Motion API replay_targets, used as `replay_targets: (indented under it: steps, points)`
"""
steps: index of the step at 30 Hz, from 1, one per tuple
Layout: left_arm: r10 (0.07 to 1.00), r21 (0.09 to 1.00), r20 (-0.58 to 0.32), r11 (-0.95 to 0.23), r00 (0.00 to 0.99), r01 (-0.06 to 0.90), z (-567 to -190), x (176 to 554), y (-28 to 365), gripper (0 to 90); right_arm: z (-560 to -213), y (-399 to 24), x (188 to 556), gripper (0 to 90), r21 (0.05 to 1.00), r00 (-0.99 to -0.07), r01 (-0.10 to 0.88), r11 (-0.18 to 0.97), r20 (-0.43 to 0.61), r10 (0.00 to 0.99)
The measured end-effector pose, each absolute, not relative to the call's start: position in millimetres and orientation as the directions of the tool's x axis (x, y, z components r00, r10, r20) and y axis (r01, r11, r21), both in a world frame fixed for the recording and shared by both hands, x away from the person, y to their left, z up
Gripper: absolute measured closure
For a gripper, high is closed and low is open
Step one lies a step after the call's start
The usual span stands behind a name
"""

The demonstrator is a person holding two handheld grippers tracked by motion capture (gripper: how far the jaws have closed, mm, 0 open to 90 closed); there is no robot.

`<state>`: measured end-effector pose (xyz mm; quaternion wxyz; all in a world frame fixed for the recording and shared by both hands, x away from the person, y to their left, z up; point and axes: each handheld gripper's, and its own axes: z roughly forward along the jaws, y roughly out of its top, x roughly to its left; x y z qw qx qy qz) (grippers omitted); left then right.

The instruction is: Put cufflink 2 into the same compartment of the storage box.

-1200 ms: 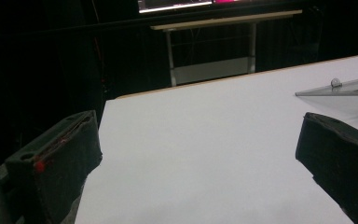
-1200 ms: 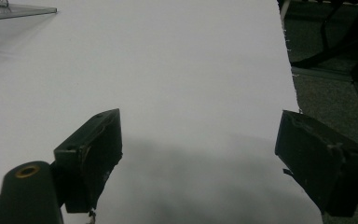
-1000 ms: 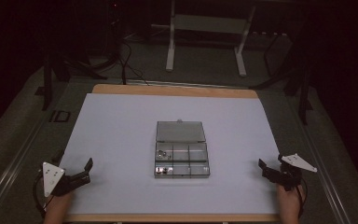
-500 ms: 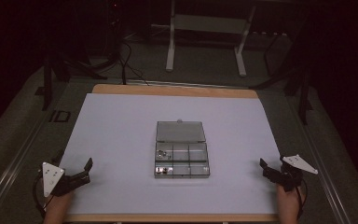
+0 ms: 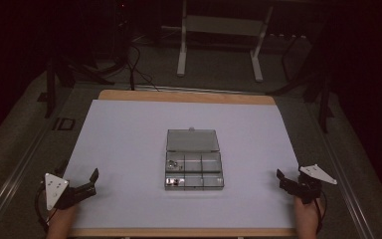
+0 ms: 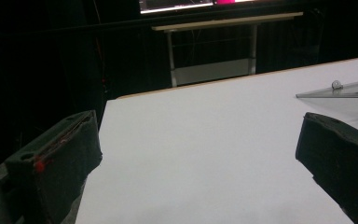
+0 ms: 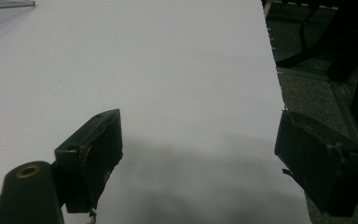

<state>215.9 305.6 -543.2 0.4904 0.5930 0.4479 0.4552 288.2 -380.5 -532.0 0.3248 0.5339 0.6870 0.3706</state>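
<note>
Compartment box (image 5: 194, 167) at bench (image 5: 129, 129) centre, lid open and tilted back, long axis running near to far. Lies right and slightly far of left hand-held gripper (image 5: 82, 185), left of right hand-held gripper (image 5: 284, 180); roughly equidistant, well apart. Both low at near corners, jaws spread, empty, pointing inward.

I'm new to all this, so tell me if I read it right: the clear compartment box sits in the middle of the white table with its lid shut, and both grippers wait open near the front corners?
Not quite: the compartment box has its lid open, laid back behind the compartments, as the high view shows. The rest holds: it sits mid-table, with the left gripper and right gripper open near the front corners.
</note>
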Motion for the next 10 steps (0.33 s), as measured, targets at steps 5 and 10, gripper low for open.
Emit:
replay_targets:
  steps: [5,10]
  points:
    - [0.978,0.989,0.102,-0.119,0.185,0.084,-543.3,215.9,305.4,1.0,-532.2,-379.6,288.7,14.7,0.854,-0.216,0.495,0.162,-0.060,0.974]
    - [0.977,0.989,0.103,-0.120,0.185,0.083,-543.3,216.0,305.2,1.0,-532.4,-378.8,289.2,14.8,0.849,-0.216,0.500,0.168,-0.065,0.974]
